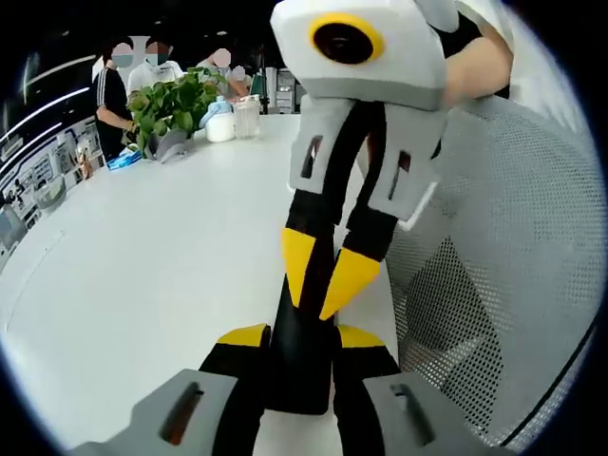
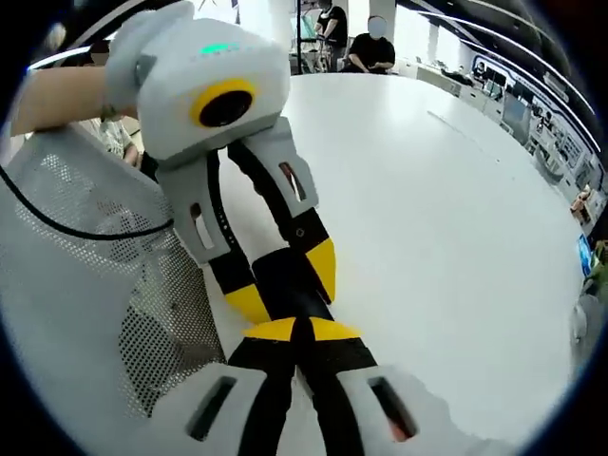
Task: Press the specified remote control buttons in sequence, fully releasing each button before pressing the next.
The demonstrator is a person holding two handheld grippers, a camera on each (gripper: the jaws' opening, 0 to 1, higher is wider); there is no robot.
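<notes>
White table (image 1: 142, 256), mesh chair (image 1: 503, 237) beside — both grippers clasping remote (image 1: 302, 351)

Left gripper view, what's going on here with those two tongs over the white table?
A person is working a black remote with two hand-held grippers. The left tongs are clamped on the remote's sides, holding it above the white table. The right tongs are closed, tips together, and point down onto the remote's face as if pressing a button. Which button cannot be seen. A grey mesh chair back stands beside them.
</notes>
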